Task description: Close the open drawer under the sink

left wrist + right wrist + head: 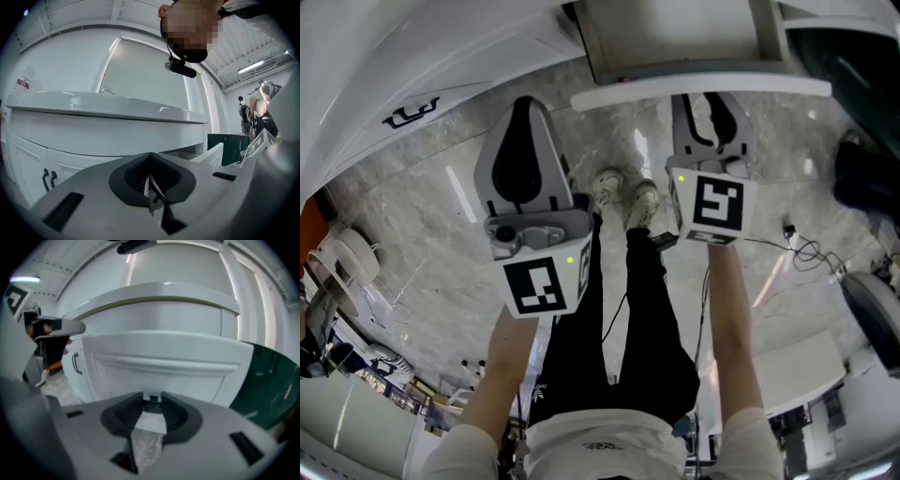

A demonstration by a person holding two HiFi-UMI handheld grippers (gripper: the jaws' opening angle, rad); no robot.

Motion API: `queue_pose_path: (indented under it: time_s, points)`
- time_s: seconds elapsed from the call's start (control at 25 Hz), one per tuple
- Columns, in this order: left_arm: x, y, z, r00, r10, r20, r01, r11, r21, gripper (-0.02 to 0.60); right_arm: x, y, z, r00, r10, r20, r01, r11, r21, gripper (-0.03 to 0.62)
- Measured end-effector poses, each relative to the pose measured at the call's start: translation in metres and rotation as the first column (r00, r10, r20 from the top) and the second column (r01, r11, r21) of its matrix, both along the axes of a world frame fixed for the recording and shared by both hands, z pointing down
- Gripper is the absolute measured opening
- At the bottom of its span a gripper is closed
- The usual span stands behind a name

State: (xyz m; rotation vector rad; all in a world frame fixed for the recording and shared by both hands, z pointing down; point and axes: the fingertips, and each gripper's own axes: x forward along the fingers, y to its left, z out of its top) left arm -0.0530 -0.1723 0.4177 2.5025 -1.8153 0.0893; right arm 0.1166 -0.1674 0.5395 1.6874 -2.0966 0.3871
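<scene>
The white drawer stands pulled out from the vanity at the top of the head view, its front panel towards me. My right gripper points at that panel, tips right up by it; whether they touch I cannot tell. In the right gripper view the drawer front fills the frame and the right gripper shows a gap between its jaws, nothing held. My left gripper hangs to the left over the floor. Its jaws meet at the tips, with the drawer off to their right.
The sink counter overhangs cabinet doors with black handles. A dark green container stands right of the drawer. Cables lie on the marble floor at right. My shoes are between the grippers. People stand far off.
</scene>
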Motion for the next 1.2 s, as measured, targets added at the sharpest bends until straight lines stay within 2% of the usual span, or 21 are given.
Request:
queue_pose_path:
  time_s: [0.36, 0.6, 0.84, 1.2]
  points:
    - [-0.013, -0.002, -0.005, 0.999, -0.028, 0.019, 0.027, 0.999, 0.027, 0.021, -0.003, -0.021, 0.006, 1.0, 0.008, -0.003, -0.008, 1.0, -0.015, 0.141]
    - [-0.02, 0.003, -0.001, 0.999, -0.038, 0.031, 0.038, 0.999, -0.008, 0.021, -0.005, -0.046, 0.005, 1.0, -0.009, -0.011, 0.009, 0.999, -0.046, 0.141]
    - [-0.033, 0.007, 0.002, 0.998, -0.056, 0.036, 0.057, 0.998, -0.018, 0.021, -0.011, -0.085, 0.005, 1.0, -0.024, -0.008, 0.023, 0.999, -0.034, 0.14]
    - [-0.053, 0.01, 0.005, 0.996, -0.088, 0.03, 0.089, 0.996, -0.025, 0.021, -0.011, -0.09, 0.005, 1.0, 0.004, -0.016, -0.004, 0.999, -0.038, 0.141]
